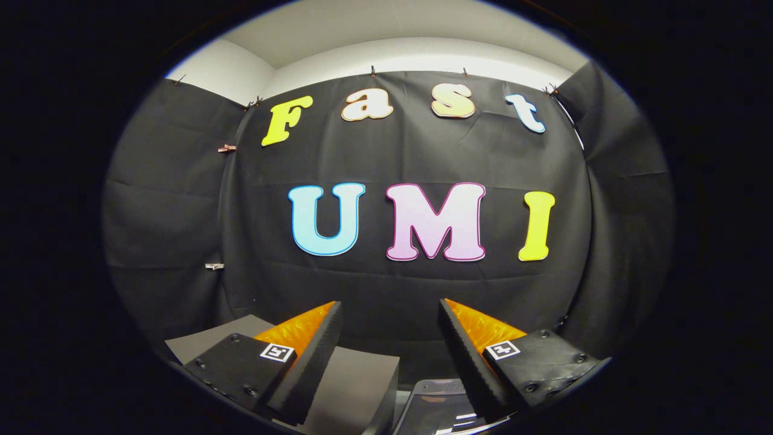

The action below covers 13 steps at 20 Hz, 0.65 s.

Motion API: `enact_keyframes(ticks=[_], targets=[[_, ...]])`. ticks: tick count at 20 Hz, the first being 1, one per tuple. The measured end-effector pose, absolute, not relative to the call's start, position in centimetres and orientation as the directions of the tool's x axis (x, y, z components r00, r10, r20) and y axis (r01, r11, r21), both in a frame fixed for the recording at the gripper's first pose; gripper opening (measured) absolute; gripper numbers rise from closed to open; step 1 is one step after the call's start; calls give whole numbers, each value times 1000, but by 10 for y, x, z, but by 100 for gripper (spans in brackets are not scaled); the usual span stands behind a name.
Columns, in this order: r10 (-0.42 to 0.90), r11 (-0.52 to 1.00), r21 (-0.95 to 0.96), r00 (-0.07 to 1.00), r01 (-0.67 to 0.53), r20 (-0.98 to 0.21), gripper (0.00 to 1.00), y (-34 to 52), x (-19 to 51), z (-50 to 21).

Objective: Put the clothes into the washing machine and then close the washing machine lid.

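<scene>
My gripper [389, 317] is held high and points at the black cloth wall [410, 157] of the booth. Its two fingers stand wide apart with nothing between them. Below the fingers, low down, I see a sliver of a glossy dark surface [438, 408] with pale reflections; it may be part of the washing machine, but I cannot tell. No clothes are between or ahead of the fingers.
A grey flat-topped block [353, 380] sits under the left finger, in front of the cloth wall. Black cloth also hangs on both sides. Above the cloth runs a white wall [416, 51].
</scene>
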State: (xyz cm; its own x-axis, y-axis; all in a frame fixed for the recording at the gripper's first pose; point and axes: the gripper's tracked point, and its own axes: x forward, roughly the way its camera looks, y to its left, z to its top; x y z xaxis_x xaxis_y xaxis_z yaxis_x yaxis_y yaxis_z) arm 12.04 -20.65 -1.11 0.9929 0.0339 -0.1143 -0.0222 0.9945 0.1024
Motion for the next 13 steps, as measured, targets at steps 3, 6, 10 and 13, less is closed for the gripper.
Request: enact_keyframes(ticks=[3, 6, 10, 13], targets=[[29, 995, 95, 993, -18, -115, 99, -207, 120, -9], [27, 995, 98, 992, -15, -121, 99, -208, 117, -10], [15, 996, 87, 993, -5, -119, 99, -211, 118, -7], [19, 997, 75, 992, -10, -124, 99, -211, 115, -7]])
